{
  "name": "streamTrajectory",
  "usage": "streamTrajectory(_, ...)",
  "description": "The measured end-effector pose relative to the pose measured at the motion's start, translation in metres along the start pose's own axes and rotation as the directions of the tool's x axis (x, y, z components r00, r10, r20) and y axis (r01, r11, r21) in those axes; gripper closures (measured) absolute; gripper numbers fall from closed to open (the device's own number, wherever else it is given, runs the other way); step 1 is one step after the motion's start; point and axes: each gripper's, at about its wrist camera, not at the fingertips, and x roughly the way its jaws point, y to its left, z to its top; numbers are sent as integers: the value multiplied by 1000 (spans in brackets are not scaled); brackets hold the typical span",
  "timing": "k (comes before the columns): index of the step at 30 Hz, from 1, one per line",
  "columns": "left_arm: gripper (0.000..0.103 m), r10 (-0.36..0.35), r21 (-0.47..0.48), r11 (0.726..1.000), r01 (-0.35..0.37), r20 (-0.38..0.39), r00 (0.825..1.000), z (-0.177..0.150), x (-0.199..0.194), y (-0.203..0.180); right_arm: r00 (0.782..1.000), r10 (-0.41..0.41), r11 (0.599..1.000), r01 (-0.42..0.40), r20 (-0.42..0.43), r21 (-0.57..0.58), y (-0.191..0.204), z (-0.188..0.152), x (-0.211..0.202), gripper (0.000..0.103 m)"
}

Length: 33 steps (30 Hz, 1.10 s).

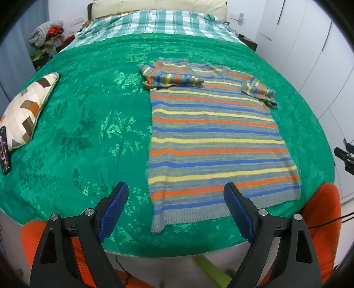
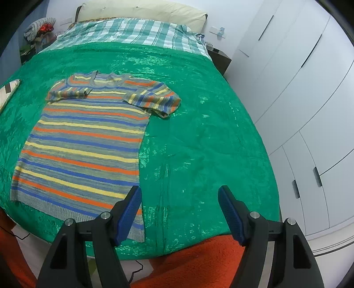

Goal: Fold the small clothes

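One shirt, one bed, two grippers

A single striped knit shirt (image 1: 212, 137) lies on one green bedspread (image 1: 88, 124), with both of its two short sleeves folded in over the chest. One patterned cushion (image 1: 26, 110) and one dark phone (image 1: 4, 152) sit at the bedspread's left edge. One checked blanket (image 1: 154, 22) and one cream pillow (image 1: 159, 5) lie at the head. Two grippers are in use, the left gripper (image 1: 176, 199) and the right gripper (image 2: 179, 199), each with two blue-padded fingers standing apart.
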Motion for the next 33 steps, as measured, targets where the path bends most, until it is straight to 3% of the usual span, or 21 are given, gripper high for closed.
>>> streamTrajectory(17,13,6,0,1000,-6,-15,1000,-1,4,-1,1000,20,1000,-20,-2,-13,9,1,1,32)
streamTrajectory(21,12,-7,3,1000,7,-28,1000,7,12,-7,989,147,988,-146,24,-41,33,15,1,32)
streamTrajectory(25,12,-25,11,1000,25,-7,1000,22,12,-19,936,351,932,-347,21,-103,79,31,14,32)
streamTrajectory(29,9,-31,22,999,30,15,999,26,6,-27,942,335,927,-332,-10,-173,112,33,29,32)
streamTrajectory(33,8,-18,13,1000,18,4,1000,20,8,-26,955,298,940,-291,12,-178,112,33,28,32)
